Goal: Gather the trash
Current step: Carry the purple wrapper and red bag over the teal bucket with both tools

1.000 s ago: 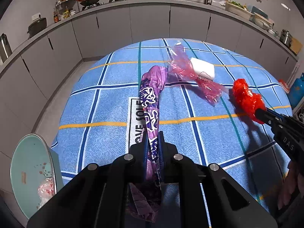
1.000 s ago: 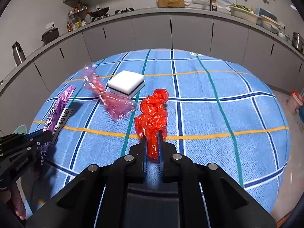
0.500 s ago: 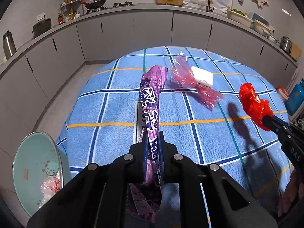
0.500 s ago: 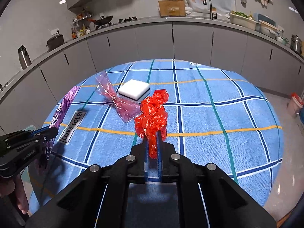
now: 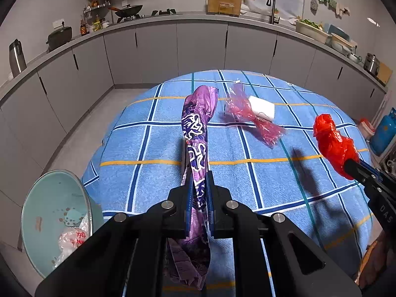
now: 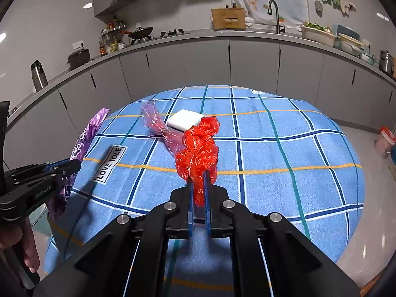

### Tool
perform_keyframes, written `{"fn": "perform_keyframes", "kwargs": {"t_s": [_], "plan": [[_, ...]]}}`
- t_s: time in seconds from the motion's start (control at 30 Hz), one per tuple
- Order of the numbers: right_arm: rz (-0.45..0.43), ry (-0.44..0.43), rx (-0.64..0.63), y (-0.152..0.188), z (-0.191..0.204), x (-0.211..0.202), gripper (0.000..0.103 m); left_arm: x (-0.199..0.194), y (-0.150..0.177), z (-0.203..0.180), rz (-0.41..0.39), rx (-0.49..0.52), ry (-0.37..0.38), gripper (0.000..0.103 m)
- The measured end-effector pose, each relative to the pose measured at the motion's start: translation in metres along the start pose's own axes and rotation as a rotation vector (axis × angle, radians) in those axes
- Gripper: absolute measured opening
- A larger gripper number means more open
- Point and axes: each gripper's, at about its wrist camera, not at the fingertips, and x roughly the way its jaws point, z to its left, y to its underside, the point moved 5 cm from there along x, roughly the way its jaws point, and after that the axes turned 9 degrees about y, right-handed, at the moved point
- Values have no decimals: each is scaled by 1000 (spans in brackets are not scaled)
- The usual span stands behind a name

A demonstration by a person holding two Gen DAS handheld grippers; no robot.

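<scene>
My left gripper (image 5: 198,177) is shut on a long purple printed wrapper (image 5: 198,126), which sticks up ahead of the jaws and hangs below them, lifted off the table. A crumpled red plastic bag (image 6: 199,148) is pinched in my right gripper (image 6: 199,175), also held in the air. From the left wrist view the red bag (image 5: 334,143) and right gripper (image 5: 351,165) show at the right; from the right wrist view the purple wrapper (image 6: 81,138) and left gripper (image 6: 71,165) show at the left. A pink plastic bag (image 5: 255,121) lies on the blue checked tablecloth (image 5: 148,143).
A white sponge block (image 6: 184,121) rests beside the pink bag (image 6: 160,128). A pale green bin (image 5: 57,220) holding some plastic waste stands on the floor at the table's left edge. Grey kitchen cabinets (image 6: 205,61) curve behind the table. A blue gas cylinder (image 5: 383,133) stands far right.
Both grippers have risen and drawn back from the table, carrying the purple wrapper and the red bag higher. More of the bin shows at the lower left.
</scene>
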Motion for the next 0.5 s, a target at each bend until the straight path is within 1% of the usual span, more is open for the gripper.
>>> {"fn": "perform_keyframes", "kwargs": {"t_s": [0.5], "plan": [[-41, -10, -14, -1, 9, -18, 8, -22, 1, -5, -43, 4, 23, 11]]}}
